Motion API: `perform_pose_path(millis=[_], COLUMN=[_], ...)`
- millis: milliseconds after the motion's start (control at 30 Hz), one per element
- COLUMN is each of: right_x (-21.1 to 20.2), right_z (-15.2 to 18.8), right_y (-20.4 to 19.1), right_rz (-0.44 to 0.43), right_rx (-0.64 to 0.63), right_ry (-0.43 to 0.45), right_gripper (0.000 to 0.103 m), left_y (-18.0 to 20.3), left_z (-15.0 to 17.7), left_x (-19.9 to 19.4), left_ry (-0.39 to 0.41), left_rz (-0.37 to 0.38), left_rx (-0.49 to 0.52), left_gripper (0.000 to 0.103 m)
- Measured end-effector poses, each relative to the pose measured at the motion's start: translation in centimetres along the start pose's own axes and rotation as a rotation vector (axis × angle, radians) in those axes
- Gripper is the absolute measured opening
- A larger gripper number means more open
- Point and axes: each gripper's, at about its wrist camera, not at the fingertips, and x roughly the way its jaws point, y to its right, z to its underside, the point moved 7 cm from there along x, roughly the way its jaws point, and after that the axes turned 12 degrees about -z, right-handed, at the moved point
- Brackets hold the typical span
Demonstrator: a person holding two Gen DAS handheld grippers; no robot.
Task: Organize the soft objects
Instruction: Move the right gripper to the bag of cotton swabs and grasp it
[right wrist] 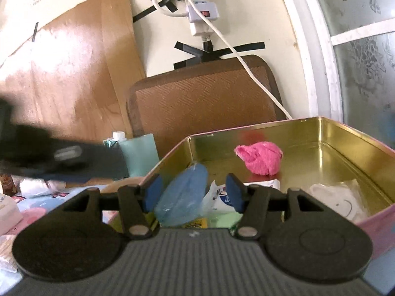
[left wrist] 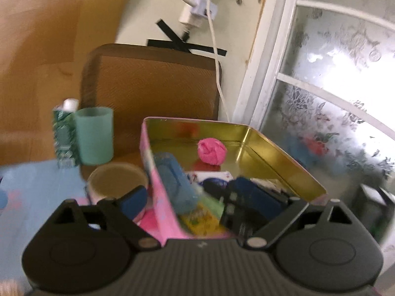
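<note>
A tin box [left wrist: 284, 165] [right wrist: 345, 133], gold inside and pink outside, holds a pink cloth ball [left wrist: 211, 151] [right wrist: 260, 157]. A blue rolled towel in clear wrap [left wrist: 172, 182] [right wrist: 182, 197] leans in its near left corner. My left gripper [left wrist: 195, 198] is open and straddles the tin's left wall, one pad outside and one inside. It shows as a dark blur [right wrist: 61, 157] left of the tin in the right wrist view. My right gripper [right wrist: 193, 193] is open at the tin's near edge. The blue roll shows between its pads, with a gap on the right side.
Flat packets [right wrist: 222, 218] and a white mask [right wrist: 338, 197] lie in the tin. Left of it stand a teal cup [left wrist: 95, 135], a green carton [left wrist: 64, 138] and a tape roll [left wrist: 116, 180]. A brown cushion [left wrist: 150, 81] leans on the wall behind; a window [left wrist: 333, 86] is right.
</note>
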Motion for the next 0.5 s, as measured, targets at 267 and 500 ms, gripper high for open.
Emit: perform_pose_path(millis=[267,500], right_x=[-0.5,-1.8], right_z=[-0.2,-0.7], right_y=[-0.5,-2.8], right_rz=[0.004,-0.052], right_rx=[-0.029,-0.095], right_ry=[0.057,0.141], right_gripper=[0.06,0.06], left_y=[-6.3,-13.6], left_z=[5.2,10.3], left_x=[-8.2,-12.7], left_ry=[-0.019,-0.081], left_rz=[-0.09,-0.238], left_rx=[-0.049,-0.173], left_gripper=[0.098,0.098])
